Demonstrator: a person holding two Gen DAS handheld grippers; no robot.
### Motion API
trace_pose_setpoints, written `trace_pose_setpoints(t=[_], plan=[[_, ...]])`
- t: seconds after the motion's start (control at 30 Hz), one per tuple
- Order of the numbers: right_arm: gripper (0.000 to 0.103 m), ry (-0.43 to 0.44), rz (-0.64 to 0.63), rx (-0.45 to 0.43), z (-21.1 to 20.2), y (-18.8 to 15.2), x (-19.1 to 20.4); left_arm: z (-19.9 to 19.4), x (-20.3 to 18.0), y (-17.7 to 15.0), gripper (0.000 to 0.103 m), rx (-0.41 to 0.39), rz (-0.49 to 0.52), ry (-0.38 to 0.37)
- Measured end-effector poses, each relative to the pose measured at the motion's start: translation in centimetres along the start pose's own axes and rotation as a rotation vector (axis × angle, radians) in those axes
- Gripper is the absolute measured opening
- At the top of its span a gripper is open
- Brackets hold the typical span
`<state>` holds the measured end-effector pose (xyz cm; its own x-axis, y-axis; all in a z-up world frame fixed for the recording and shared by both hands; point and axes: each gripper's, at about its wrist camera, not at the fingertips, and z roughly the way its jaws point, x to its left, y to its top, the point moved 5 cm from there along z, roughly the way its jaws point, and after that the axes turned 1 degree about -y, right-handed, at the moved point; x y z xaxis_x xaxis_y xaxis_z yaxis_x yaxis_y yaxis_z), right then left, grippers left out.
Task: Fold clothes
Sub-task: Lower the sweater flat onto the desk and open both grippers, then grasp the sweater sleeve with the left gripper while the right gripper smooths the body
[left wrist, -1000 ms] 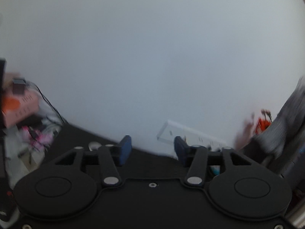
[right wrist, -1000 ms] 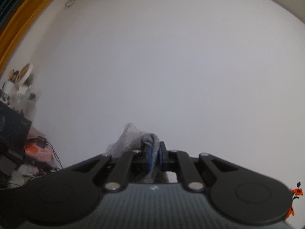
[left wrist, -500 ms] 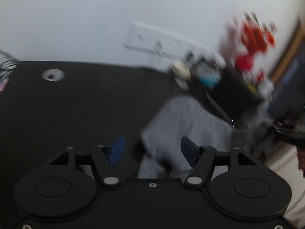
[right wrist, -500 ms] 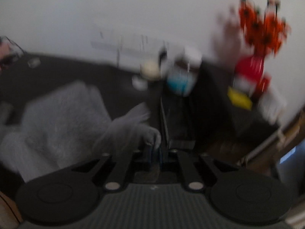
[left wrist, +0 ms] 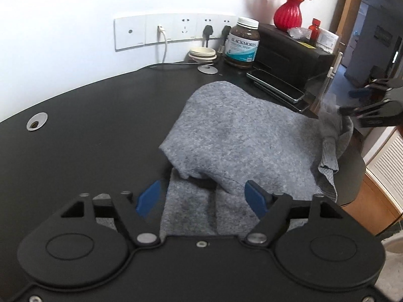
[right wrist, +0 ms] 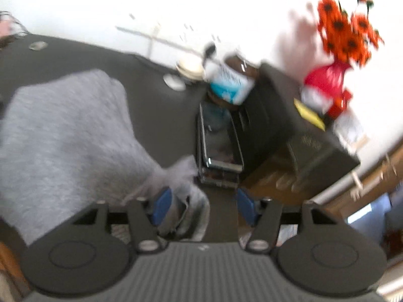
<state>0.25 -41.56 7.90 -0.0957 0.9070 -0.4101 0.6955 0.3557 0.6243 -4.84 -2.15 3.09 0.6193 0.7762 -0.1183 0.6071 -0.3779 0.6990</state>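
Note:
A grey knitted sweater (left wrist: 239, 136) lies heaped on the black table (left wrist: 100, 125), its right side draped toward the table's edge. My left gripper (left wrist: 201, 197) hovers over the near hem; its jaws are opening, with cloth lying below and between the blue pads, which do not press on it. My right gripper (left wrist: 352, 102) shows at the right edge, at the sweater's far right corner. In the blurred right wrist view the right gripper (right wrist: 204, 206) is opening too. A bunch of the sweater (right wrist: 63, 130) rests against its left pad (right wrist: 162, 206), loose.
At the back stand a brown supplement bottle (left wrist: 243, 42), a pale bowl (left wrist: 202, 53), wall sockets (left wrist: 161, 31) with cords, a black box (left wrist: 289, 50) bearing a red vase (left wrist: 288, 14) of orange flowers, and stacked phones (left wrist: 277, 85). The table's edge (left wrist: 352, 166) drops off at right.
Both views swung down from the white wall to the table. The right gripper, shut on grey cloth before, now has its jaws apart. The left jaws stand wider, and the sweater lies on the table.

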Motion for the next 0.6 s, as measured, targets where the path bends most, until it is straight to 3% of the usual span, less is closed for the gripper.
trace_pose_setpoints(t=[0.1,0.17,0.2,0.4,0.6], plan=[[0.059,0.032,0.003,-0.014,-2.0,0.5,-0.8,0.1,0.1,-0.3,0.087,0.002,0.006,0.015],[0.059,0.037,0.014,-0.009,-2.7,0.5,-1.0,0.1,0.1,-0.5,0.099,-0.002,0.014,0.033],[0.059,0.066,0.022,-0.012,-3.2,0.3,-0.8,0.1,0.0,-0.5,0.100,-0.008,0.020,0.042],[0.059,0.496,-0.008,0.011,-3.7,-1.5,6.6,-0.1,-0.9,-0.8,0.103,-0.020,0.106,0.030],[0.059,0.643,-0.133,0.046,-1.5,-4.4,15.6,0.2,-1.9,-1.2,0.103,0.025,0.175,-0.014]])
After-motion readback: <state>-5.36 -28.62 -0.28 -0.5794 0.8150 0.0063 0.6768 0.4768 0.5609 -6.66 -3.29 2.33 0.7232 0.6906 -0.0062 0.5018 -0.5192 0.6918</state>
